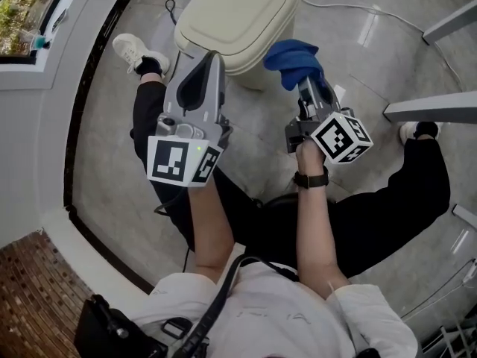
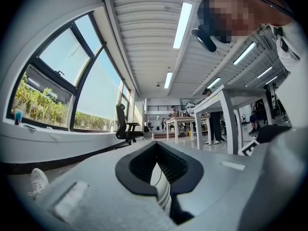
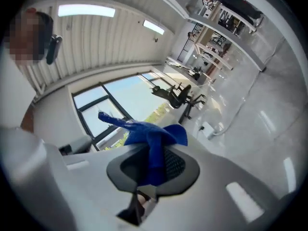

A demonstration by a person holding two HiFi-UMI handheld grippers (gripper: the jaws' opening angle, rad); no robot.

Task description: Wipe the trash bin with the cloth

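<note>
Clamping blue cloth (image 1: 292, 57), right gripper (image 1: 304, 82) hung just right of bin (image 1: 238, 13) at upper centre, contact unclear; left gripper (image 1: 211, 60), jaws together, empty, sat at bin's lower left edge.

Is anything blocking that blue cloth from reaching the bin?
Nothing visible does. The cloth, clamped in the right gripper, is right beside the trash bin. The left gripper points at the bin's near edge, off to the cloth's side.
</note>
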